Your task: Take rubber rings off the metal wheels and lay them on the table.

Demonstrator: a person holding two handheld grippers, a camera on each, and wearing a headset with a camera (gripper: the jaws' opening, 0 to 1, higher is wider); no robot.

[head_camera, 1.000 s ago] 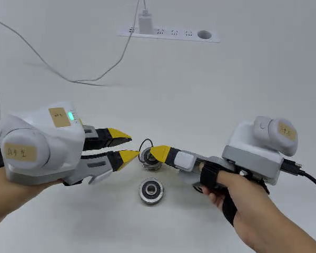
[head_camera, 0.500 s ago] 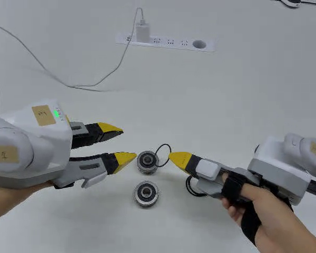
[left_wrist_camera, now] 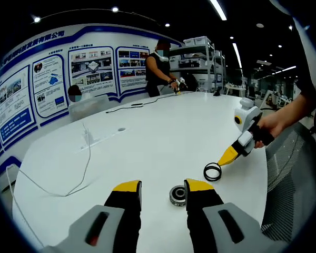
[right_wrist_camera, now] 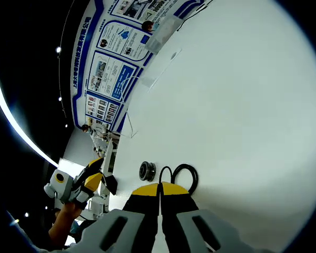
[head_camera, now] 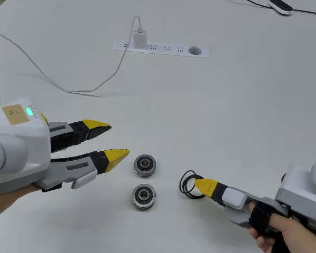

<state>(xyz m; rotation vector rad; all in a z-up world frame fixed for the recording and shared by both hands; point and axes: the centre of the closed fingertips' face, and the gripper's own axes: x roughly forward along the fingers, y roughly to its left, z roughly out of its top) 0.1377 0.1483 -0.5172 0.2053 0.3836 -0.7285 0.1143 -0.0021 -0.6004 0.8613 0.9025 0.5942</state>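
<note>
Two metal wheels lie on the white table (head_camera: 242, 105), one farther (head_camera: 145, 164) and one nearer (head_camera: 144, 196). My left gripper (head_camera: 108, 139) is open just left of them, nothing between its jaws; its own view has one wheel (left_wrist_camera: 177, 194) ahead of its tips (left_wrist_camera: 160, 187). My right gripper (head_camera: 200, 184) is shut on a black rubber ring (head_camera: 188, 184), which loops out from its tips low over the table, right of the wheels. The right gripper view shows the ring (right_wrist_camera: 183, 173) at the shut tips (right_wrist_camera: 159, 185) and a wheel (right_wrist_camera: 147, 171) beyond.
A white power strip (head_camera: 160, 48) with a plugged charger lies at the far side; its cable (head_camera: 68, 87) trails left across the table. Another cable (head_camera: 279, 6) is at the far right. A person (left_wrist_camera: 160, 68) stands at the table's far end.
My right gripper has drawn back to the right, away from the far wheel, carrying the black ring with it. The left gripper stays open and has eased slightly left.
</note>
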